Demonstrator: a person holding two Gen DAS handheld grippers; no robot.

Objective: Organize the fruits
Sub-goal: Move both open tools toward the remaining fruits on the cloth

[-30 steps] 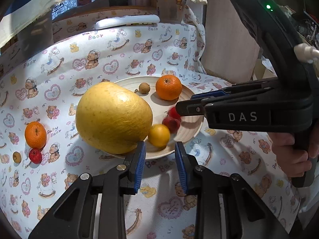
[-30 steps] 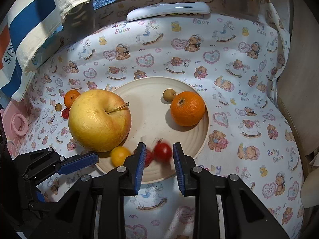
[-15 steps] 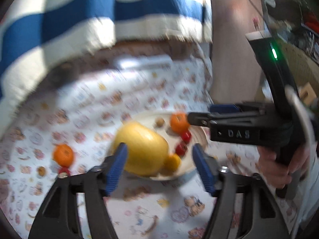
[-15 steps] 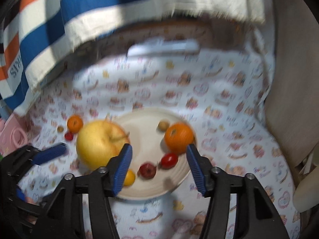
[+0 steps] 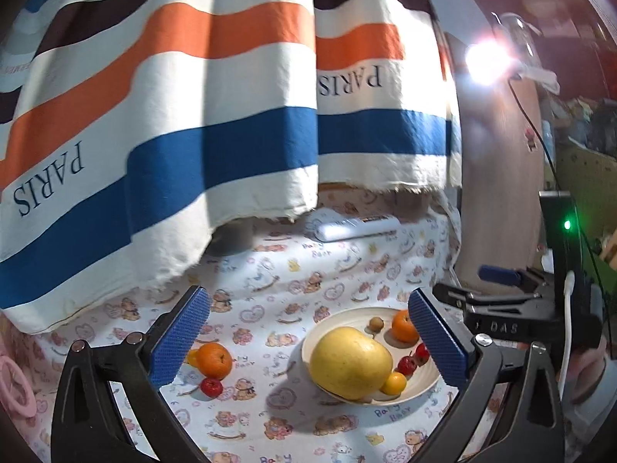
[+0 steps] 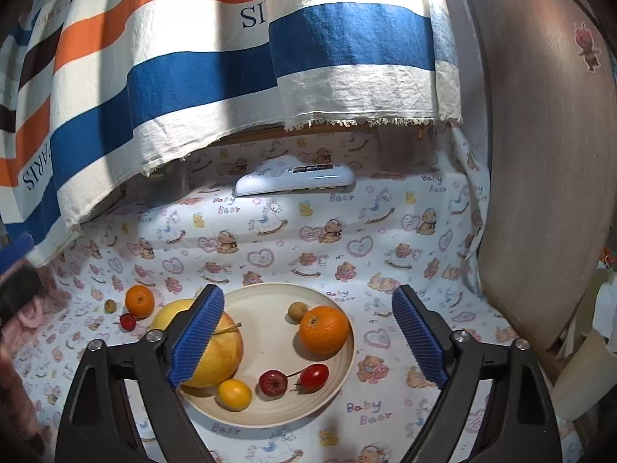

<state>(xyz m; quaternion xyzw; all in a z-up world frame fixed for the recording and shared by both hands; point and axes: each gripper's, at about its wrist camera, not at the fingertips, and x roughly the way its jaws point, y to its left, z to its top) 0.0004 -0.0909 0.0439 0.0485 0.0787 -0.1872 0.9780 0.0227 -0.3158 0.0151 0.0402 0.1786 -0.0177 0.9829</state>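
**Right-wrist view: fruit gathered on the plate, three pieces left outside**

Right-wrist view shows the cream plate (image 6: 339, 370) carrying a large yellow pomelo (image 6: 216, 359), an orange (image 6: 324, 328), a small brown fruit (image 6: 297, 311), two red fruits (image 6: 273, 382) and a small yellow citrus (image 6: 233, 394). The pomelo is set at the plate's left edge, probably so that the small pieces are left room on the open side. Off the plate, to its left on the teddy-bear cloth (image 6: 270, 231), a second orange (image 5: 215, 360), a red fruit (image 5: 211, 386) and a small brown fruit (image 6: 110, 305) lie close together; by judgement these are yet to be moved.

The right tongs (image 6: 308, 337) are held above the plate, jaws wide apart and just opened further, with nothing gripped. The left tongs (image 5: 308, 337) are likewise spread as wide as they go, just opened, and empty, raised well clear of the fruit. A striped towel (image 5: 216, 135) hangs behind, and a white remote control (image 6: 295, 179) lies beyond the plate.
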